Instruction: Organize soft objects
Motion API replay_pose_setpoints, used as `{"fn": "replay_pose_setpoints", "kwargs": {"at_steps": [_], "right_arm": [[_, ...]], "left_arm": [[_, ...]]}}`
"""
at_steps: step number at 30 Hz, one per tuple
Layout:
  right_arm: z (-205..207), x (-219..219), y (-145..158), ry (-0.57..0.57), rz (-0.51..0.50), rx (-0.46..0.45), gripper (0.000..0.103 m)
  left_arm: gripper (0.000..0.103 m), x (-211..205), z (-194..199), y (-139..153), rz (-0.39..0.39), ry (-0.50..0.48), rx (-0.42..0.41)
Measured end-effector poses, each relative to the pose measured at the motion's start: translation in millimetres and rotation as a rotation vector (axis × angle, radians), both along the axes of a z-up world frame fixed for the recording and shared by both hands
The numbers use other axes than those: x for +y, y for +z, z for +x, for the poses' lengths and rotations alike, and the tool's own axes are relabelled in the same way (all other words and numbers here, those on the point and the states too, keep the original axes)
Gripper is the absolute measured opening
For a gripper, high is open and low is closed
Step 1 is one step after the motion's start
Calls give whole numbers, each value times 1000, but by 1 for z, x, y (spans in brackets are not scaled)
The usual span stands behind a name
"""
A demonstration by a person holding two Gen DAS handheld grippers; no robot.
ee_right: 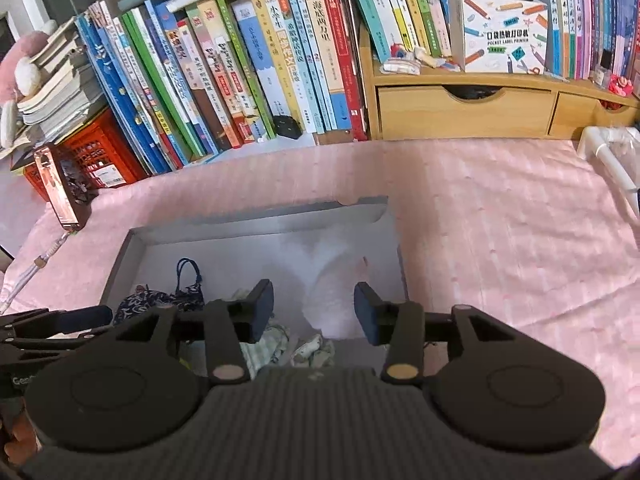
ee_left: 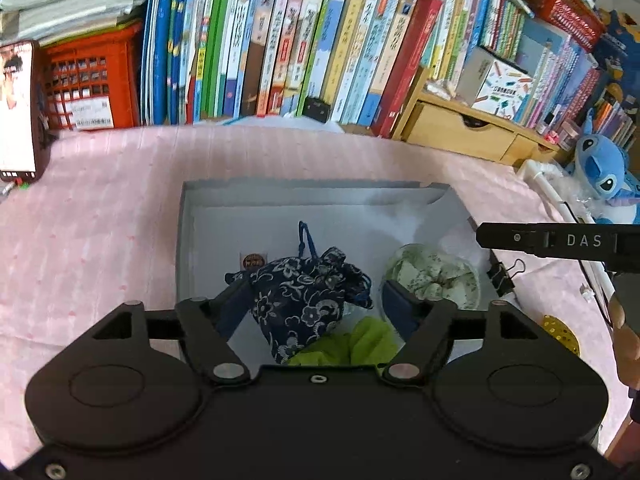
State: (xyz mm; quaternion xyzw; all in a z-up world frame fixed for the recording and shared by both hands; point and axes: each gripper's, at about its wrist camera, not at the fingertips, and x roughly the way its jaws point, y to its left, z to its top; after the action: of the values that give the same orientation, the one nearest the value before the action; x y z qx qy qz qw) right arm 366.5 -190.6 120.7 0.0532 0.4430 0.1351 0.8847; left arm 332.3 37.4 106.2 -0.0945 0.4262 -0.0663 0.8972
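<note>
Pouch (ee_left: 304, 300) upright, drawstring end up

pouch (ee_left: 308, 300): printed navy cloth | box (ee_left: 185, 240): matt grey card | tablecloth (ee_left: 100, 220): pink woven fabric | drawers (ee_right: 464, 110): pale smooth wood | crate (ee_left: 92, 80): red plastic

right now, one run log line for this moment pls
left gripper: open over pouch | right gripper: open, empty | box: pouch, green scrunchie, bagged cloth inside
</note>
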Motion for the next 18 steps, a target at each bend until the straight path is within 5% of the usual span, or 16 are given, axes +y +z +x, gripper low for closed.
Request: {"fn": "replay_pose_setpoints", "kwargs": {"at_steps": [18], "right_arm": [[-48, 6, 39, 107, -5, -155, 79]], "left_arm": [[85, -14, -49, 43, 19, -36, -147]]}}
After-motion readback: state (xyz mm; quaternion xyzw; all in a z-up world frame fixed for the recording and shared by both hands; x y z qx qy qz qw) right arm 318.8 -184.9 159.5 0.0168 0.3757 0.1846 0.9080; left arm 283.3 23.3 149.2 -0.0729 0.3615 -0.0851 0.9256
